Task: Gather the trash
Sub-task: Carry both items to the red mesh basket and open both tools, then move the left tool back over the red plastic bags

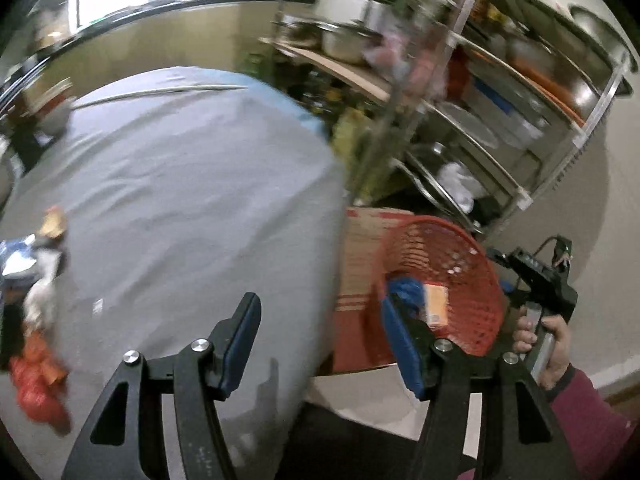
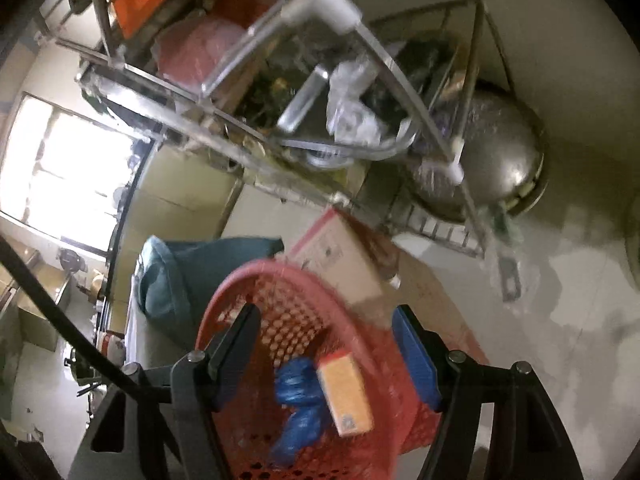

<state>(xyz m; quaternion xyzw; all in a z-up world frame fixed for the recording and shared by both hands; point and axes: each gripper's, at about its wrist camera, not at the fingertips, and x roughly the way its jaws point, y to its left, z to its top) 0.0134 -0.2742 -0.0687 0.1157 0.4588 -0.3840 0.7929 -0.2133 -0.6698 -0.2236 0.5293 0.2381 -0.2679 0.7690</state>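
Red perforated plastic basket (image 2: 296,320) on the floor beside a cardboard box (image 2: 340,256), crumpled blue wrapper (image 2: 298,384) and small orange carton (image 2: 346,392) inside, right gripper (image 2: 326,356) above it — jaws apart, empty, left gripper (image 1: 320,344) likewise, over grey cloth-covered table (image 1: 180,184).

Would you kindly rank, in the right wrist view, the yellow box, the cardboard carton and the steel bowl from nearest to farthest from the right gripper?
1. Yellow box: in the red basket, just beyond the right gripper, whose open jaws hold nothing.
2. Cardboard carton: behind the basket's far rim.
3. Steel bowl: farthest, upper right by the wall.
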